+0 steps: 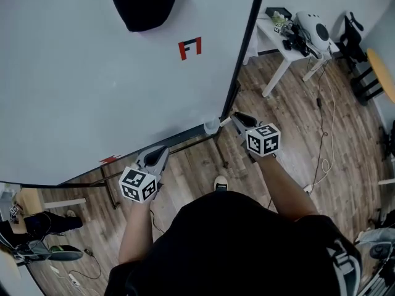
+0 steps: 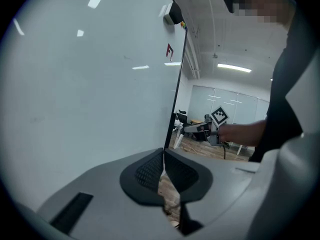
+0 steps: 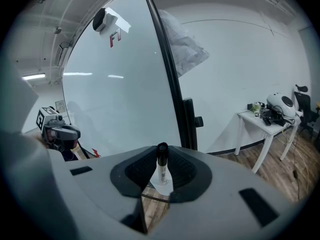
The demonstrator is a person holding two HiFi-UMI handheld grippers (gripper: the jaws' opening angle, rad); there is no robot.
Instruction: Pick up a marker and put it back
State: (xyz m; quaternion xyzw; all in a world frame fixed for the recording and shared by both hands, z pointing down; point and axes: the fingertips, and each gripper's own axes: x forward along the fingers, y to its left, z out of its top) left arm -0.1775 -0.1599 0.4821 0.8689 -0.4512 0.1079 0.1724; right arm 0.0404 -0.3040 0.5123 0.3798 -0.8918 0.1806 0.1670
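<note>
A marker with a black cap and white body stands upright between the pads of my right gripper, which is shut on it near the cap. Just under it sits a small white cup. In the head view this cup is at the right end of the whiteboard's bottom rail, and my right gripper points at it from the right. My left gripper hovers near the lower edge of the whiteboard. Its pads meet at the tips with nothing between them.
The whiteboard's black side post stands just behind the cup. A black eraser-like thing and a red-and-black mark are on the board. A white table with gear stands at the right, and cables run over the wooden floor.
</note>
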